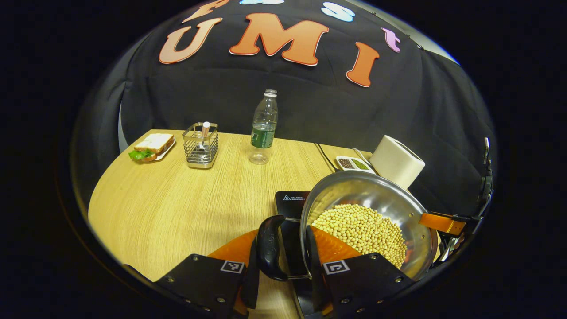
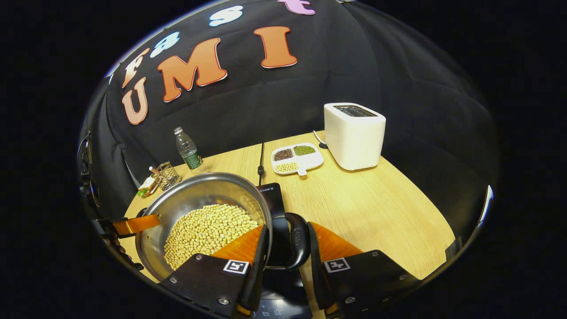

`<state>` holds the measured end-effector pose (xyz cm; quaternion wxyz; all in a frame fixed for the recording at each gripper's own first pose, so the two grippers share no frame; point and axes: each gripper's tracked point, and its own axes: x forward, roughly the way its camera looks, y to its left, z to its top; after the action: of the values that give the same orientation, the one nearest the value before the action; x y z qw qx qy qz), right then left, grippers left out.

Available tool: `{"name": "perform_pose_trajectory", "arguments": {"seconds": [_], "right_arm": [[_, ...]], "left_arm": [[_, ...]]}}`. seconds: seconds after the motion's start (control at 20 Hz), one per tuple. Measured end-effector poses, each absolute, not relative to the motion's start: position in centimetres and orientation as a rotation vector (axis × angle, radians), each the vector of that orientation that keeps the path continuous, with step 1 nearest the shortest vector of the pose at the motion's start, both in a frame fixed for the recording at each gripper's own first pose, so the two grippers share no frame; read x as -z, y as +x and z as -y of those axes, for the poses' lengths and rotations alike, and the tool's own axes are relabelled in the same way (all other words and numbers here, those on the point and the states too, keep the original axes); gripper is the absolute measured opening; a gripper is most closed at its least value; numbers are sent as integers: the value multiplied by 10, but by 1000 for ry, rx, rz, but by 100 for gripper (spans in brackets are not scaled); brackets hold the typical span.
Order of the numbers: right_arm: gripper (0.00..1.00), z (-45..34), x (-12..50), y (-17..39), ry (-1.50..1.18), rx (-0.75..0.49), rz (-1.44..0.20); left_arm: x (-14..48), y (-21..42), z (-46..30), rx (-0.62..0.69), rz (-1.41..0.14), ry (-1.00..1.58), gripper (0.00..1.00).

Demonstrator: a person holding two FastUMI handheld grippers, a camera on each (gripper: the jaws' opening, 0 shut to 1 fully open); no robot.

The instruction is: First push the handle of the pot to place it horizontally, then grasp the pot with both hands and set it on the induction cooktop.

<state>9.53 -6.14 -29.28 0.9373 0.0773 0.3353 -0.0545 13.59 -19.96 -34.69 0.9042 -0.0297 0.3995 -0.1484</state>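
The round steel pot [image 1: 370,217] of pale beans is held by both black loop handles — left gripper [image 1: 283,261] and right gripper [image 2: 288,254] each clamped on one — over the black induction cooktop [image 2: 274,199], with only lowering judged to be left.

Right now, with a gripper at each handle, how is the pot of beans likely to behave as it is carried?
The pot is steel, so probably stiff. The soybeans lie loose, so they would likely slide if it tilts, and they add weight. Each gripper straddles one small handle, so it might pivot.
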Motion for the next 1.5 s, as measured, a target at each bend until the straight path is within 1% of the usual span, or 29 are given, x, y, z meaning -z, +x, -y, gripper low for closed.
{"name": "perform_pose_trajectory", "arguments": {"seconds": [0.05,0.1,0.15,0.2,0.25,0.3,0.35,0.4,0.45,0.5,0.85,0.9,0.95,1.0,1.05,1.1,1.15,1.2,1.25,1.3,1.35,1.4,1.45,1.5], "right_arm": [[49,62,293,94,160,110,-685],[51,62,292,95,159,107,-684],[56,61,289,94,162,102,-672],[53,64,283,97,160,112,-653],[65,67,275,94,152,112,-636],[72,68,267,92,142,110,-621],[88,70,256,90,134,115,-602],[94,72,245,89,123,121,-578],[95,75,231,87,114,125,-551],[95,76,213,85,109,122,-518],[95,67,75,43,56,93,-254],[100,64,59,33,48,89,-225],[95,60,44,23,41,83,-201],[100,54,32,12,31,69,-181],[95,48,19,2,24,52,-160],[95,45,7,-8,16,43,-136],[95,44,-4,-16,8,44,-115],[95,44,-12,-23,2,47,-99],[95,43,-18,-28,-1,48,-88],[100,43,-21,-32,-1,49,-80],[95,43,-23,-35,2,51,-76],[95,44,-23,-37,6,51,-76],[100,45,-22,-38,12,51,-77],[95,46,-21,-39,17,50,-80]], "left_arm": [[346,137,200,307,-824,-49,50],[342,138,202,313,-812,-34,53],[332,142,203,318,-775,-17,55],[320,144,201,318,-742,-6,57],[307,145,199,317,-716,-7,57],[293,144,199,319,-696,-22,57],[277,144,199,324,-672,-46,60],[263,143,196,327,-643,-61,71],[247,144,191,313,-601,-65,75],[228,142,182,297,-559,-56,77],[84,117,127,204,-292,-26,77],[65,111,117,191,-259,-16,77],[49,104,107,176,-228,3,74],[34,93,94,161,-202,21,76],[21,82,84,153,-184,33,76],[6,67,76,152,-158,39,76],[-7,57,69,144,-129,45,75],[-22,50,61,126,-99,52,76],[-34,45,54,109,-69,58,74],[-42,41,48,90,-45,68,75],[-41,35,48,84,-52,57,73],[-40,29,57,117,-68,10,74],[-39,27,65,145,-77,-27,76],[-36,27,62,137,-87,-29,76]]}}
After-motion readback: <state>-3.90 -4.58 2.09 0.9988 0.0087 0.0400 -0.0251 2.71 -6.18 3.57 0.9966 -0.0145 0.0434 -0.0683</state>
